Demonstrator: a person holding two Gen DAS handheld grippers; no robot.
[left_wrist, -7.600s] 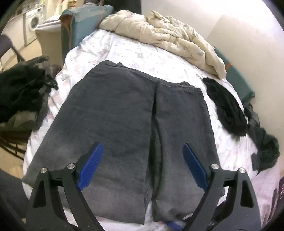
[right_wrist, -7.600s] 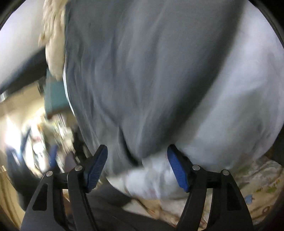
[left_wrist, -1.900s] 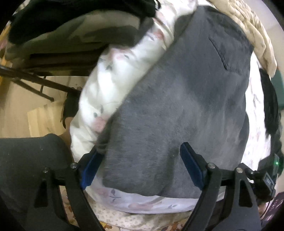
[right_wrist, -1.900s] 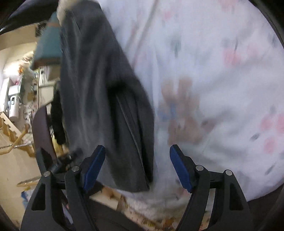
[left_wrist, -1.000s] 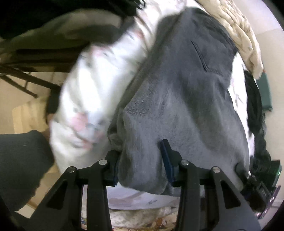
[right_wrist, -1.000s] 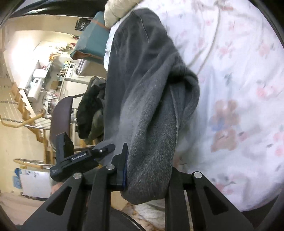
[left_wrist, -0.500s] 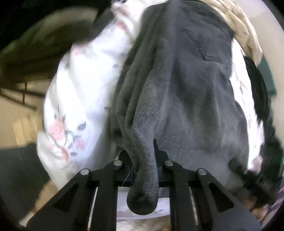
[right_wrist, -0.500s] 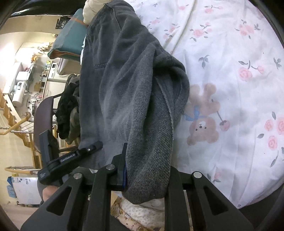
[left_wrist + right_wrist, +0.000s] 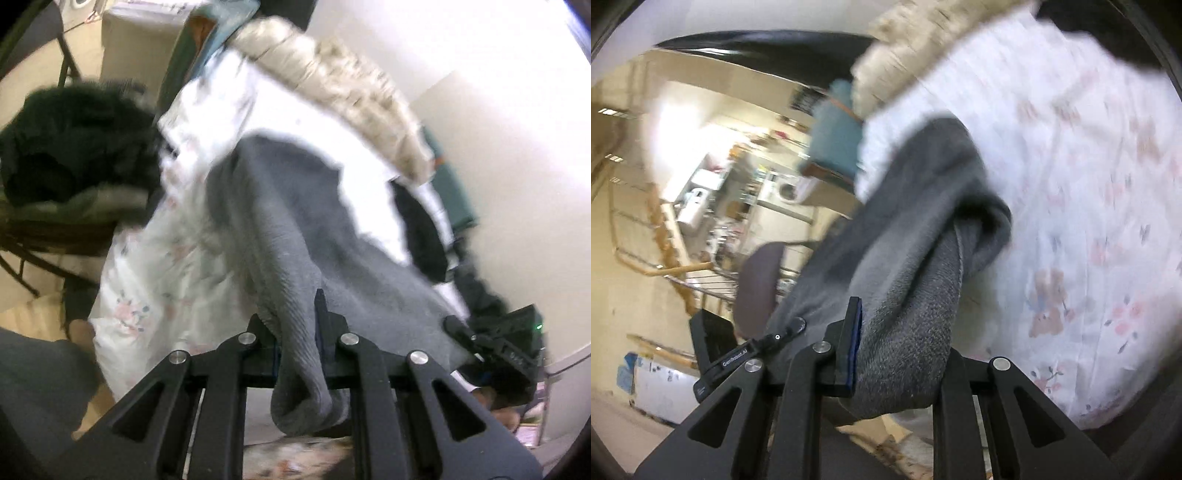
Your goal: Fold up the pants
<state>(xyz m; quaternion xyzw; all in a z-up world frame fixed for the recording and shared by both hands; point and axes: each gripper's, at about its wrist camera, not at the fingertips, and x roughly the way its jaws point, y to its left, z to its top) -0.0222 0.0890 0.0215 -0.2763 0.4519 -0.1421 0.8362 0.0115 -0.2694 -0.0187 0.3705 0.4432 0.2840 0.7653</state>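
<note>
the pants point(image 9: 295, 236) are dark grey, thick and ribbed near the hem, paler toward the leg ends. in the left view they run from the frame's middle down to the bottom centre, bunched into a rope-like fold. a rounded lump of cloth hangs below the jaws. in the right view the pants point(image 9: 916, 266) slant from the upper middle to the bottom centre, twisted, with a seam showing along one fold.

the left gripper point(image 9: 297, 332) is clamped tight on the hem fold; its jaws closed in over the last second with the cloth between them. the right gripper point(image 9: 897, 350) pinches a thicker wad of the other leg end, jaws nearly together, one blue pad point(image 9: 855, 343) showing at the cloth's left.

both views are motion-blurred. the waist end of the pants is smeared and its details cannot be made out. the gripper pads in the left view are mostly buried in cloth. the right gripper appears at the lower right of the left view, partly cut off; the left one shows at the lower left of the right view.

the pants' far end lies on the floral sheet point(image 9: 1089, 221). the sheet's right part in the right view is bare. a cream quilt point(image 9: 351, 96) sits at the top, black clothes point(image 9: 421, 229) at the right, a dark pile point(image 9: 74, 147) at the left past the bed's edge.
</note>
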